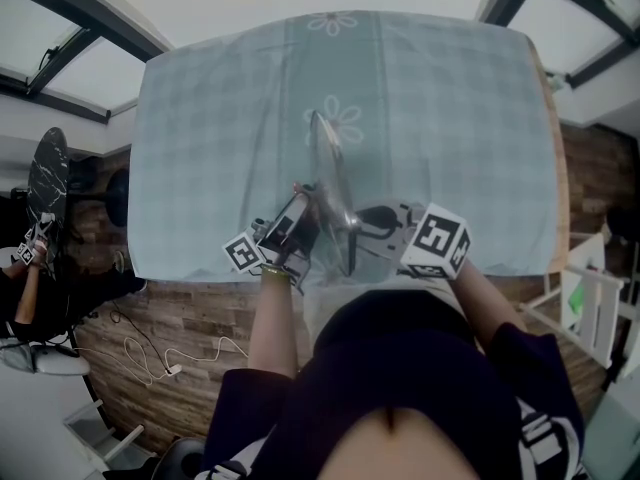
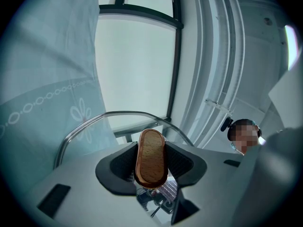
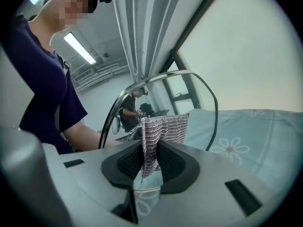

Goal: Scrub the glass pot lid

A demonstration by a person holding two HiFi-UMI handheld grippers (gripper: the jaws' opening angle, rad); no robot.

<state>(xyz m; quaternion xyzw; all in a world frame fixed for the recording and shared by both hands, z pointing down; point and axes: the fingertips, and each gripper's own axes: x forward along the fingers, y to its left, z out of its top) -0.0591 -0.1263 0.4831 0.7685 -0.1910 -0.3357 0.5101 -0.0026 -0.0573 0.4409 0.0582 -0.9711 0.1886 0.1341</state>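
Flower-printed blue tablecloth (image 1: 200,118) covers the table, and over its near part the glass pot lid (image 1: 330,183) is held on edge, likely so that a flat face is offered for scrubbing. The left gripper (image 2: 151,163) has its jaws clamped on the lid's wooden knob (image 2: 151,148), which serves as a steady handle. The right gripper (image 3: 150,162) pinches a striped scrubbing cloth (image 3: 163,126) between closed jaws, its free flap raised toward the glass, apparently ready to rub.
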